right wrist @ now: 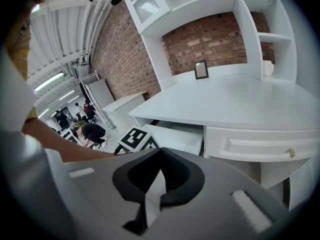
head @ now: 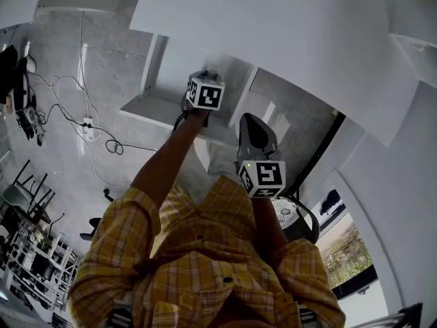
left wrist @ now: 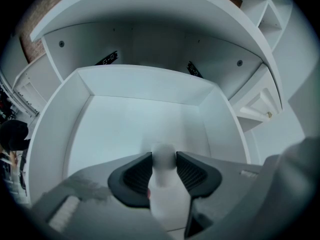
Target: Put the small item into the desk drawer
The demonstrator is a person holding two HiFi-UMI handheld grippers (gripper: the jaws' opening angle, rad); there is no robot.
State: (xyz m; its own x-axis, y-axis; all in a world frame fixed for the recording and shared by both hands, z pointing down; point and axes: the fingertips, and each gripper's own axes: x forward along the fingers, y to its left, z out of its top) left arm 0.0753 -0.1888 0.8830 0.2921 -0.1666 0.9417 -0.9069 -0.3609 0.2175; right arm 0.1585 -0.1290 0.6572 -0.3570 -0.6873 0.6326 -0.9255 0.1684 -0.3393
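Observation:
A small white bottle-like item [left wrist: 165, 191] stands between the black pads of my left gripper [left wrist: 164, 160], which is shut on it. In the left gripper view the item hangs over the open white desk drawer [left wrist: 135, 124], whose inside is bare. In the head view the left gripper's marker cube [head: 205, 93] sits at the drawer's [head: 153, 108] front edge, and its jaws are hidden beneath it. My right gripper [right wrist: 159, 186] is shut with nothing in it, held back from the desk and to the right of the left arm.
The white desk top [right wrist: 235, 101] carries a small picture frame [right wrist: 201, 69] against a brick wall. A closed drawer [right wrist: 260, 145] with a brass knob [right wrist: 291, 154] lies right of the open one [right wrist: 175, 136]. Cables [head: 75, 118] trail on the floor at left.

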